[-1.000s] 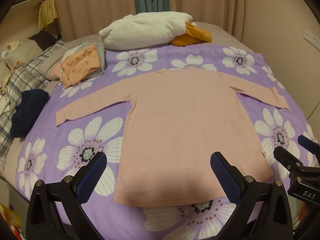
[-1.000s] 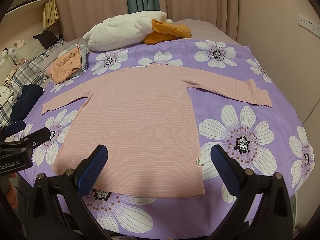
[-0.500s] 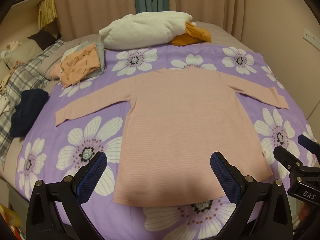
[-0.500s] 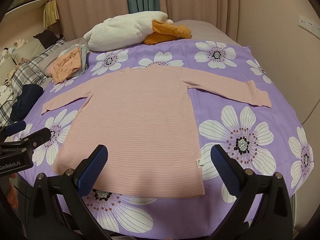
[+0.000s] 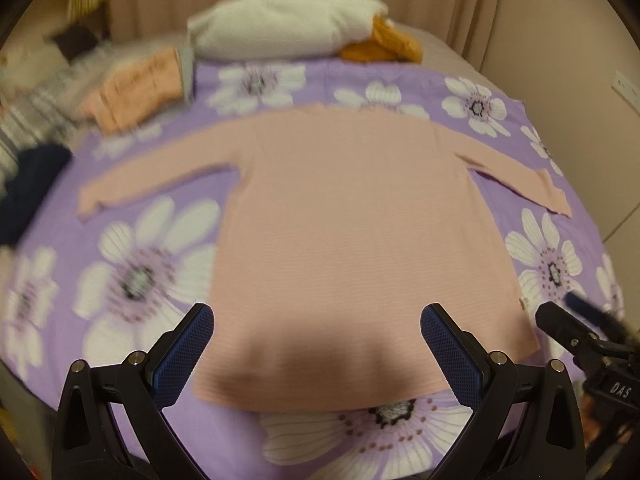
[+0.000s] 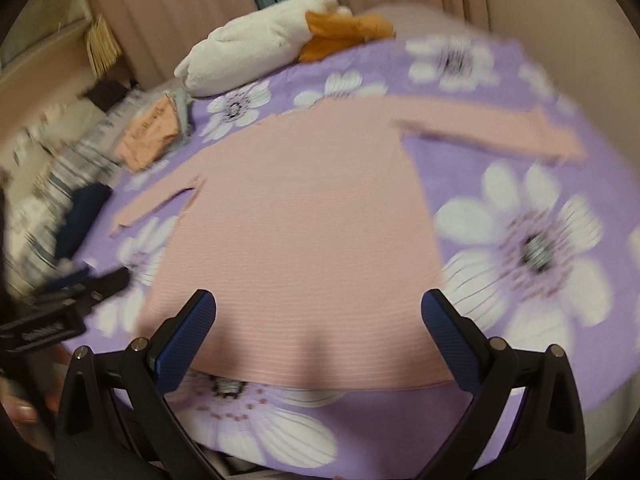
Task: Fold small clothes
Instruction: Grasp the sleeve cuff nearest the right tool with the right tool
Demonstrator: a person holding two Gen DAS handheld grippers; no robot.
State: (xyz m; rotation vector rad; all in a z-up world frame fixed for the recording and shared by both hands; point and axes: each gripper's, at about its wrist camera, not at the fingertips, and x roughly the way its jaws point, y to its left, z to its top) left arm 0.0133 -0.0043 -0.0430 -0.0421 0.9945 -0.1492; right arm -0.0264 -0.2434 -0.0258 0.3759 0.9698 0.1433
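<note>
Left wrist view: blurred toward its left side; sharper on the right.
Right wrist view: smeared across most of the frame.
Pink long-sleeved top (image 5: 360,232): spread flat, hem nearest the grippers, both sleeves stretched out to the sides, lying on the bedspread.
Purple flowered bedspread (image 5: 132,280): under the top, white daisies showing on every side.
Left gripper (image 5: 316,354): jaws spread wide, nothing between the blue pads, above the hem end of the top; contact with the cloth impossible to tell.
Right gripper (image 6: 318,340): jaws likewise spread wide and empty, over the hem; also visible at the right edge of the left wrist view.
White plush cushion (image 6: 256,52): at the far end of the bed, an orange cloth (image 6: 344,32) against it.
Folded peach and grey pile (image 5: 140,84): beyond the top's left sleeve, apart from it.
Dark navy garment (image 5: 28,184): bunched at the bed's left edge.
</note>
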